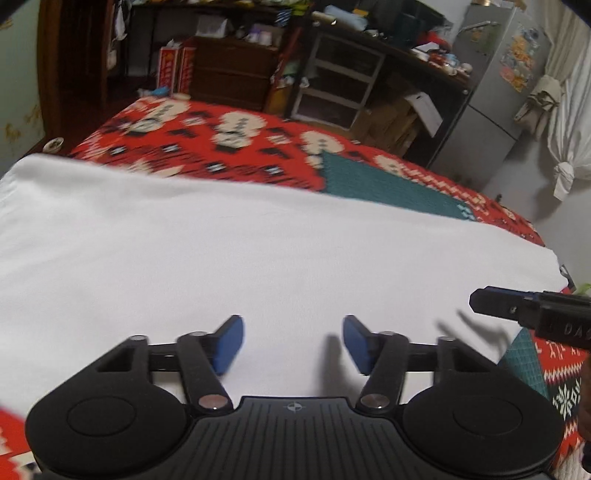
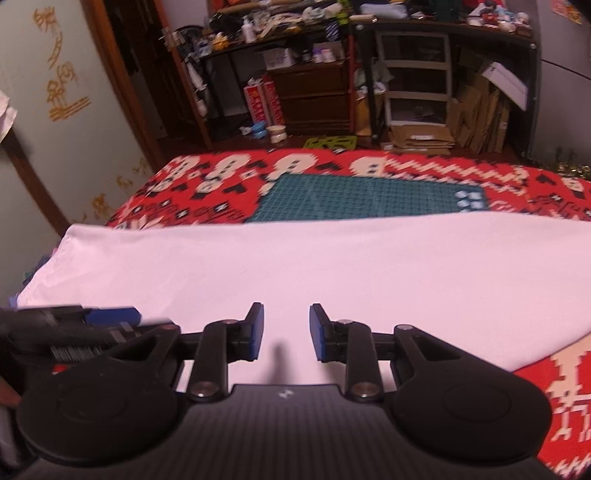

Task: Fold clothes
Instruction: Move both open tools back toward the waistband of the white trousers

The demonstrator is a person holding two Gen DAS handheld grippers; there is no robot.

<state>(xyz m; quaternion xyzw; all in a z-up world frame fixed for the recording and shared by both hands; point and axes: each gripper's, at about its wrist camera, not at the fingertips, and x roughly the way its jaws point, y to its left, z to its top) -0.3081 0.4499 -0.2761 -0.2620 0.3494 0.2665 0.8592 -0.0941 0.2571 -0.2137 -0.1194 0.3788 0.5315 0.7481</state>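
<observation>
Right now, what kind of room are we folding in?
Probably a lived-in bedroom or storage room at home: the white garment lies on a red patterned blanket, with cluttered shelves, a plastic drawer unit and a fridge behind.

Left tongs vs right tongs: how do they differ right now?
Left tongs stand wider open than right tongs. The left pads angle outward; the right pads sit nearly parallel. Both are open, hold nothing, have blue pads, and hover over the near part of the white cloth on the red patterned cover.
</observation>
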